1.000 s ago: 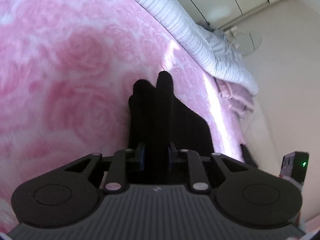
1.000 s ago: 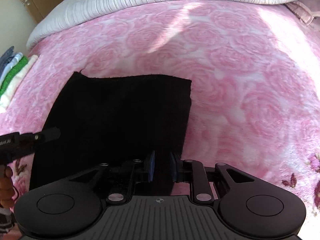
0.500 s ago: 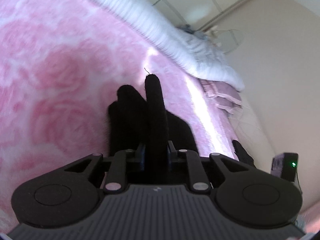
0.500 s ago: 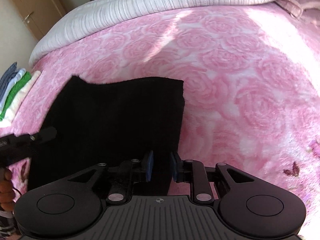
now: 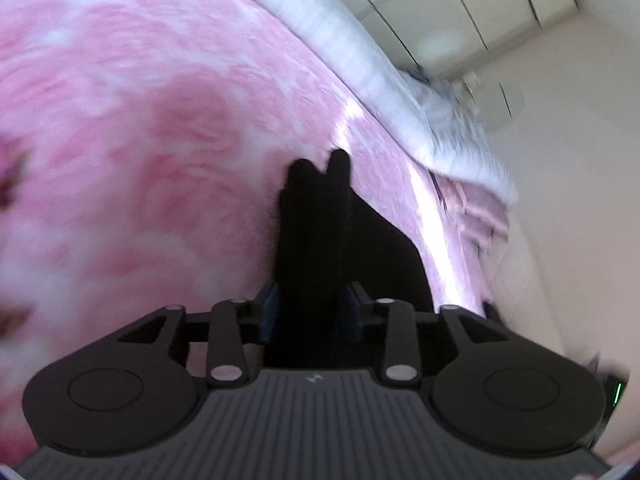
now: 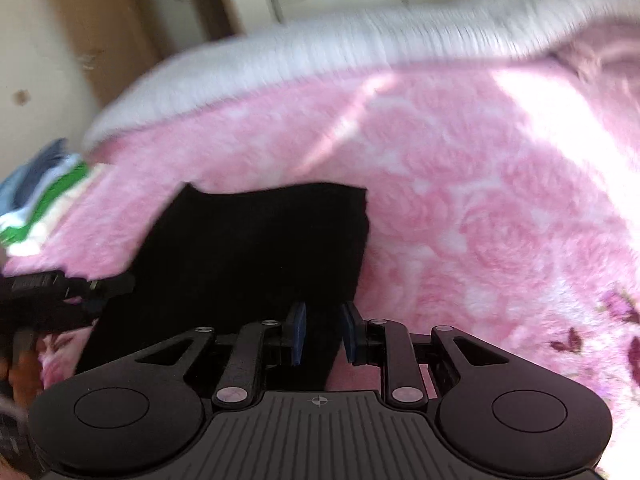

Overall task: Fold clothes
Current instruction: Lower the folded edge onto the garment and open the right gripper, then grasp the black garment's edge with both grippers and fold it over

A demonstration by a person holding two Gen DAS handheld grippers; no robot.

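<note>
Left gripper (image 5: 313,312) clamps bunched black cloth (image 6: 256,248) above the pink blanket (image 6: 480,208); right gripper (image 6: 322,332), fingers apart, straddles the cloth's edge.

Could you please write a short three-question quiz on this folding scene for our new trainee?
1. True or false: the left hand-held gripper has black cloth between its fingers.
2. The black cloth lies on: A) a wooden table, B) a pink rose-patterned blanket, C) a tiled floor.
3. In the right wrist view, on which side of the black cloth does the stack of folded clothes lie?

Key
1. True; a bunched fold stands up between the fingers.
2. B.
3. To its left, near the blanket's edge; the right hand-held gripper sits at the cloth's near right corner.
</note>
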